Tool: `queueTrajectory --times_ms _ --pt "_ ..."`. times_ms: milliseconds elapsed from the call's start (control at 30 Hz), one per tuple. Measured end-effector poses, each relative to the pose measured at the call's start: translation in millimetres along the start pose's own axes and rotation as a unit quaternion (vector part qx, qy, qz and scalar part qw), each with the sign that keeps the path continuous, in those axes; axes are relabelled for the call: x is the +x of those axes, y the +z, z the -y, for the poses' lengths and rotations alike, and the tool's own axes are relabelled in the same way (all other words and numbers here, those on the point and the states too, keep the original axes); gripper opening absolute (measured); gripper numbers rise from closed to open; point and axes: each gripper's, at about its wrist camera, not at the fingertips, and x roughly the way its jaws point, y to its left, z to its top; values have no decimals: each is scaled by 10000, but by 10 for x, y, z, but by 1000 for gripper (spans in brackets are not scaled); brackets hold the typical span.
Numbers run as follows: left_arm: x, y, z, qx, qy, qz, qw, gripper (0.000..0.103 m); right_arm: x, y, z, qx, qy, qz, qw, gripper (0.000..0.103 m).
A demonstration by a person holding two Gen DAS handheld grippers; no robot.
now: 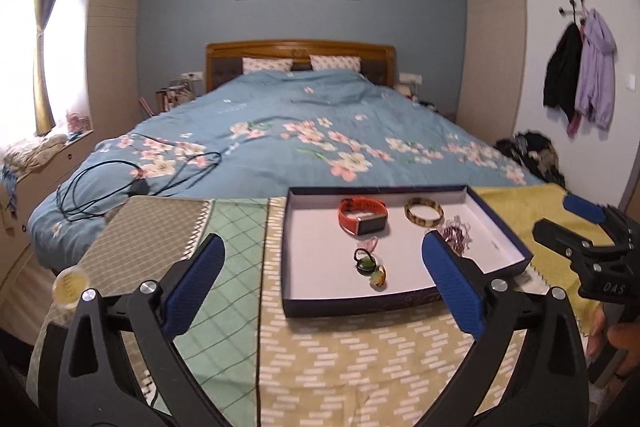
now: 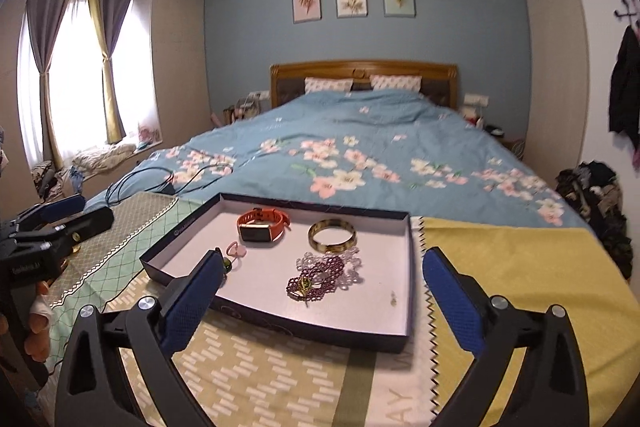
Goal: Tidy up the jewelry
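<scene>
A shallow dark-blue box (image 1: 316,267) with a white floor lies on the cloth-covered surface. In it are an orange-strapped watch (image 1: 363,215), a tortoiseshell bangle (image 1: 424,213), purple beads (image 1: 458,233), a green ring (image 1: 363,261), an amber ring (image 1: 378,277) and a small pink piece (image 1: 372,243). My left gripper (image 1: 323,239) stands open and empty, short of the box's near left side. In the right wrist view the box (image 2: 384,291), watch (image 2: 262,227), bangle (image 2: 332,235), purple beads (image 2: 320,277) and clear beads (image 2: 352,263) show. My right gripper (image 2: 323,255) hangs open and empty before the near rim.
Behind the box is a bed with a blue floral duvet (image 1: 312,115) and a black cable (image 1: 136,179) on it. A small round gold-lidded jar (image 1: 70,285) sits at the left edge. Yellow cloth (image 2: 520,267) lies right of the box. Clothes (image 2: 596,203) are piled by the right wall.
</scene>
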Motion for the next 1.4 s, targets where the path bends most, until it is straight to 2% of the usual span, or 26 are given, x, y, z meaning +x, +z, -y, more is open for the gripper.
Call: queueTrajectory --times_ms 100,200,433,667,1400 --pt "-240 -20 -36 -17 171 360 9992 97 -173 -24 -47 -34 -60 251 9997 97" --pt "-445 -29 -41 -82 177 597 9980 97 -314 -35 -118 -107 -151 461 9988 97" --pt "-703 -85 61 -48 271 790 9965 97 -492 -77 -216 -146 -266 674 9973 97" --pt "-981 -115 137 -48 225 1158 9930 97 -683 -88 -230 -167 -336 1057 9937 97" --pt "-1176 -153 260 4 144 1372 9904 97 -854 -131 -247 -52 -451 1272 9908 97"
